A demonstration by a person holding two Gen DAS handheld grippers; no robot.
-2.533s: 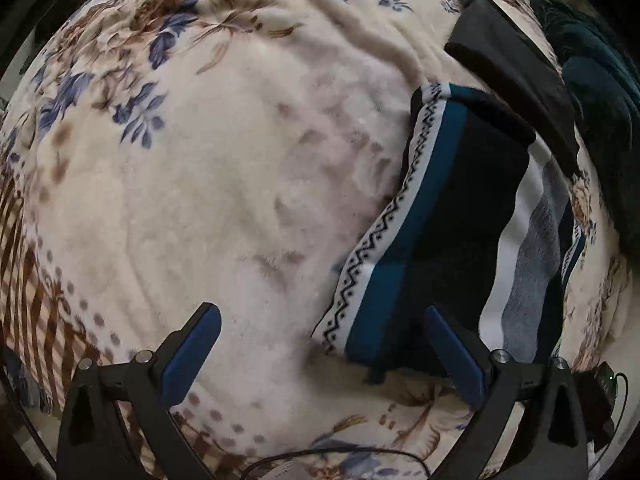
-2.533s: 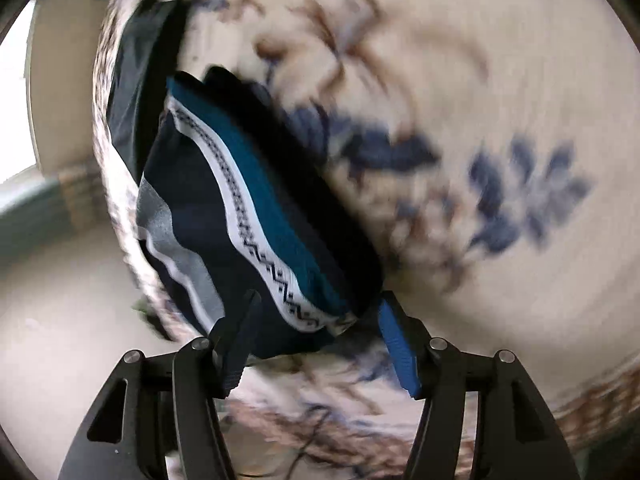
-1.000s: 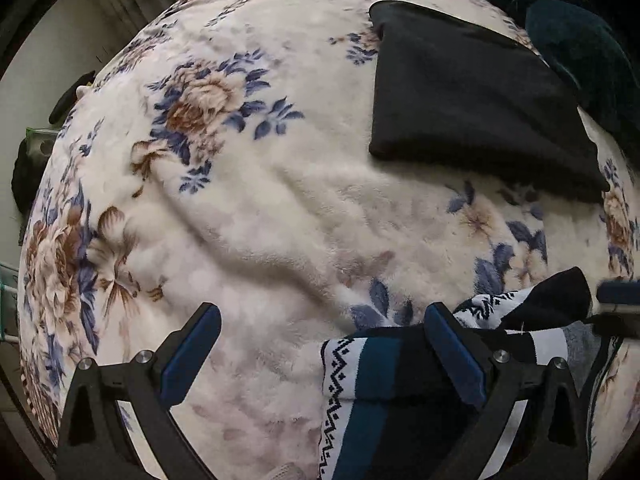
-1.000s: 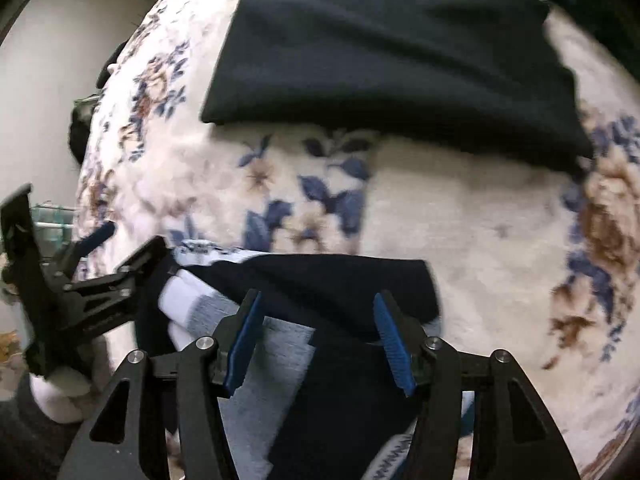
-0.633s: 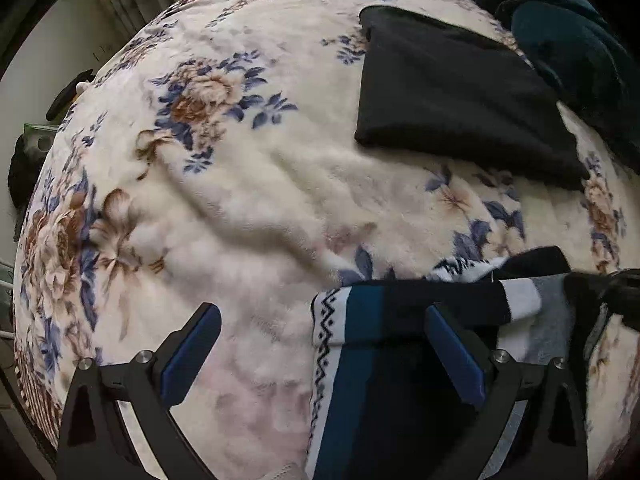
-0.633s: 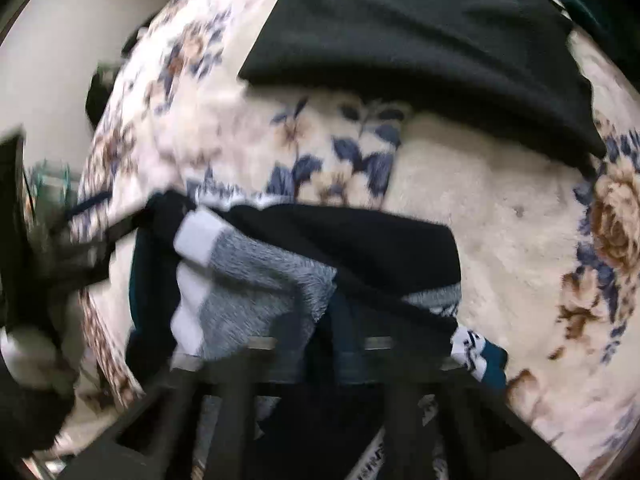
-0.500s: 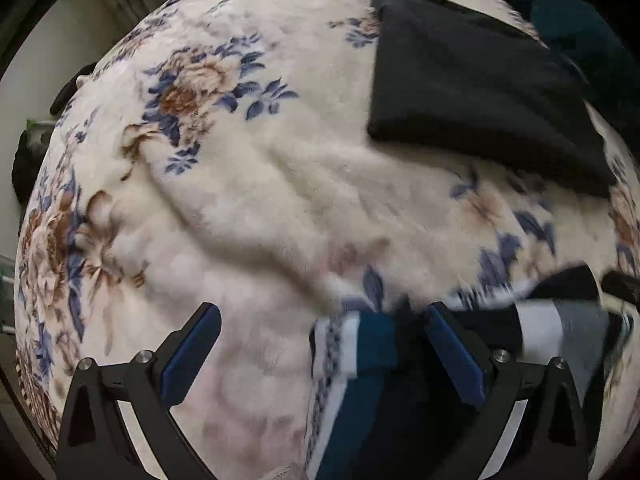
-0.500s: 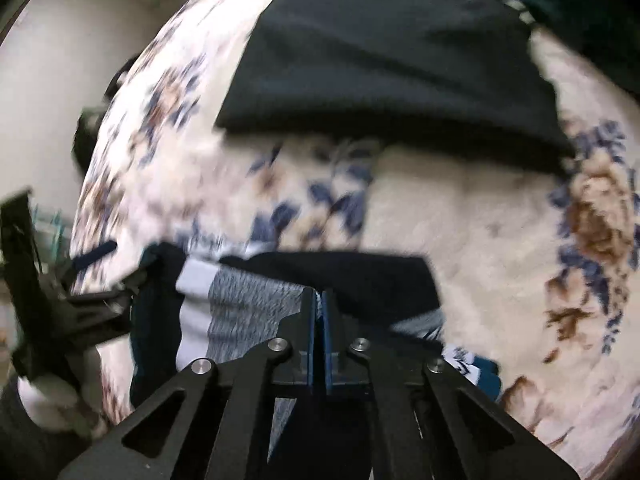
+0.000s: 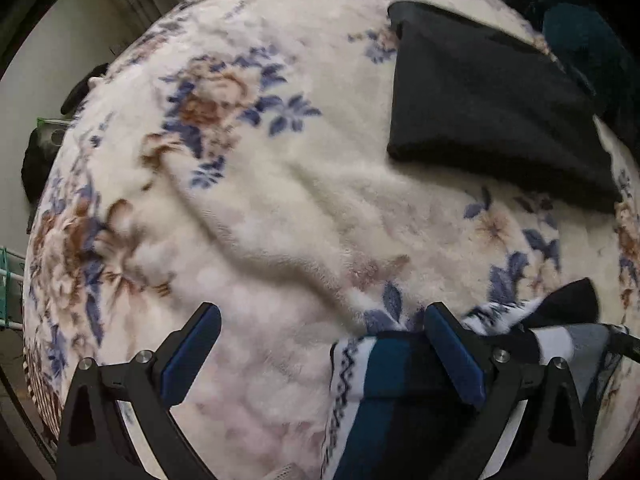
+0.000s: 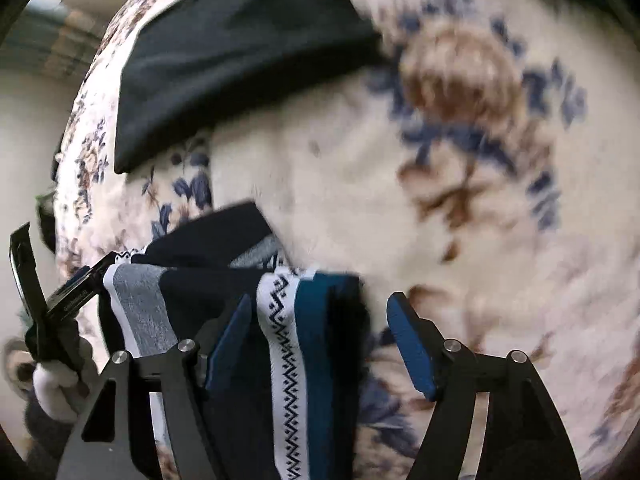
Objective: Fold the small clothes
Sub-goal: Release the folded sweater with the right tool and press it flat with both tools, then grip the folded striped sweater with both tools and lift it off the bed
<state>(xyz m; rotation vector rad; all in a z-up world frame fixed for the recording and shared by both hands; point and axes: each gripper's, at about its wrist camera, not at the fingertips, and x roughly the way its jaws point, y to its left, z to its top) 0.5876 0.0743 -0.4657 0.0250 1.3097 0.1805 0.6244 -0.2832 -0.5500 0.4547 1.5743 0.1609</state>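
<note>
The patterned garment [image 9: 384, 396] lies on the blanket [image 9: 280, 216], at the near edge in the left wrist view. Beyond it, further back and apart from it, sits a folded cloth [image 9: 488, 112] on that same blanket. Behind the folded cloth, at the far right, is a heap of other fabric [image 9: 580, 36]. In the right wrist view the left gripper [image 10: 60, 300] is at the garment's left end, while the right gripper [image 10: 320, 344] straddles its right end.

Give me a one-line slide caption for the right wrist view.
Right gripper opening over the striped garment on the floral blanket, folded black cloth beyond.
</note>
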